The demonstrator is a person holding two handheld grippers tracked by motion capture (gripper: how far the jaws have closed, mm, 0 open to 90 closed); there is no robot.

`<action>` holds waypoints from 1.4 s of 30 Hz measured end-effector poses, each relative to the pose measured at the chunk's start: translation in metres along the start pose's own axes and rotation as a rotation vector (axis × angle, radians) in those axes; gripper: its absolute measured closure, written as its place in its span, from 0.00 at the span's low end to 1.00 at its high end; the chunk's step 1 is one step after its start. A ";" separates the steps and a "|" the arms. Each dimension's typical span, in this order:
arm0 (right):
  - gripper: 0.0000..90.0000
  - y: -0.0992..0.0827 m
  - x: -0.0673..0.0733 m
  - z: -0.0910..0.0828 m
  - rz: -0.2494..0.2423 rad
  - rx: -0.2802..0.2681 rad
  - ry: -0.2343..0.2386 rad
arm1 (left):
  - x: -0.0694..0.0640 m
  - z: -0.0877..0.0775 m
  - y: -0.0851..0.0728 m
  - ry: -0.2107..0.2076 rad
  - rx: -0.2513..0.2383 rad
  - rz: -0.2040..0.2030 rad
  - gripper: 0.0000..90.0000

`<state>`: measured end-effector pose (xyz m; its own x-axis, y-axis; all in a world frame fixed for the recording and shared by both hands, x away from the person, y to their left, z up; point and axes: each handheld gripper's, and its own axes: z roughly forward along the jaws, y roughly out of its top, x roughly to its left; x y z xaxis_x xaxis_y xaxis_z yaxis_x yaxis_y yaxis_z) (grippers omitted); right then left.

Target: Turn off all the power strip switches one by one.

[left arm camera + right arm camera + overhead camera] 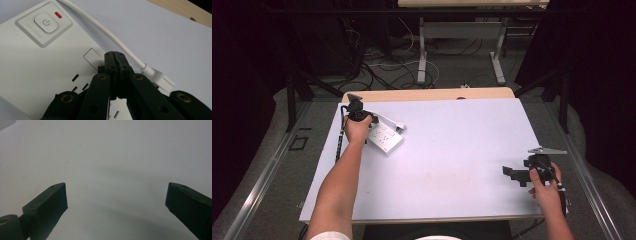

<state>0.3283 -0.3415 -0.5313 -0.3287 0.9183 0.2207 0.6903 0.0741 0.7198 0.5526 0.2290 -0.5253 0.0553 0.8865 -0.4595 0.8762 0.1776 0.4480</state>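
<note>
Power strip (384, 137) lying flat on the white counter (452, 165), toward the far left corner, with its white cord (110, 35) running along the far side to a small white plug (162, 81) just beside it. Power button (46, 23) with a red indicator (58, 15) next to it, seen in the left gripper view. Left gripper (115, 55) over the strip's socket face, jaws pressed together with nothing visible between them, tips close above or perhaps touching the white casing; cannot tell which. Right gripper (116, 195) well apart, near the right edge of the counter, jaws spread wide over bare surface, holding nothing.

Risks, judged from this arrangement:
- Pushing down with closed tips off-centre: likely to slide or pivot the light strip across the smooth counter, since nothing braces it.
- Aiming for the button from here: some way from the tips, so a slip could land on the flat casing or a socket slot instead.
- Jaw tips entering a socket slot: possible snag or scratch.
- Dragging across the cord: could tug the plug and swing the strip.
- Right gripper too far off to steady anything quickly.
</note>
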 end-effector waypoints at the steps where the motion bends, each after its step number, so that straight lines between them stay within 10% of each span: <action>1: 0.04 0.000 0.001 0.000 0.006 0.003 0.001 | 0.000 0.001 -0.001 -0.009 -0.002 -0.006 1.00; 11: 0.04 0.000 0.001 -0.001 0.010 -0.004 -0.002 | 0.005 0.004 -0.004 -0.060 -0.008 -0.078 1.00; 42: 0.04 0.001 0.001 -0.002 0.004 -0.006 -0.005 | 0.008 0.000 -0.001 -0.032 -0.036 -0.047 1.00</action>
<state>0.3275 -0.3416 -0.5298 -0.3226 0.9207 0.2197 0.6878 0.0686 0.7227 0.5517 0.2363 -0.5296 0.0298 0.8629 -0.5046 0.8604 0.2348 0.4524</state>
